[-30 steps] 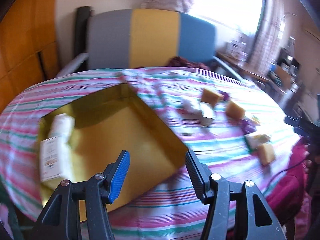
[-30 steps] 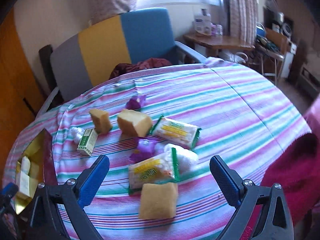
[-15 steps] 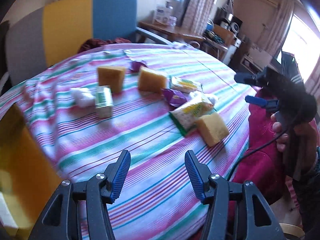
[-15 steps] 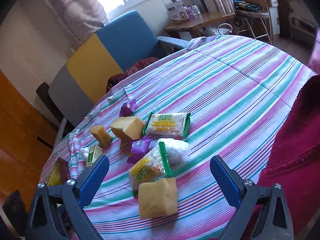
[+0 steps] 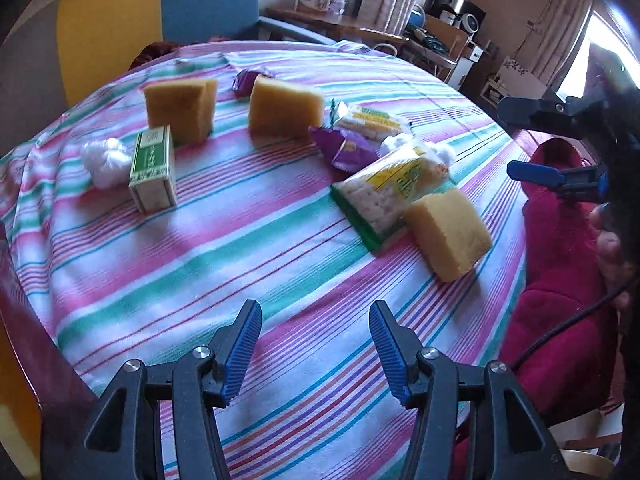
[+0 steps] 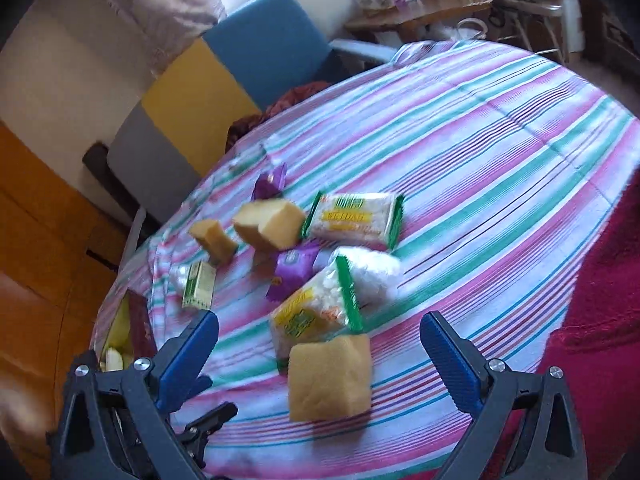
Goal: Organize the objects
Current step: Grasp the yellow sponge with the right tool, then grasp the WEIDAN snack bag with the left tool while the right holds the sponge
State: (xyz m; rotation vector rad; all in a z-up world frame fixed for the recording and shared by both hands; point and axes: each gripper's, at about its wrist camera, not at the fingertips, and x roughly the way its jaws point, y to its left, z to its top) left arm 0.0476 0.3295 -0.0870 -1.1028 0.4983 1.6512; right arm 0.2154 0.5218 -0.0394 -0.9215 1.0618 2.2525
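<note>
Striped tablecloth (image 5: pixel 248 240), blue-yellow chair (image 6: pixel 224 68) behind; left tool (image 5: pixel 314 346) and right tool (image 6: pixel 320 348) gape empty.

Round desk under a striped cloth

I saw the desk (image 5: pixel 248 264) carrying three yellow sponges (image 5: pixel 446 234), two cracker packets (image 5: pixel 386 194), purple wrappers (image 5: pixel 348 150), a green-and-white box (image 5: pixel 154 170), white cotton wads (image 5: pixel 104 156) and a gold-lined box (image 6: pixel 134 326) at its edge.

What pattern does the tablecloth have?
The tablecloth has stripes of pink, green, white and purple, clearest in the left wrist view.
</note>
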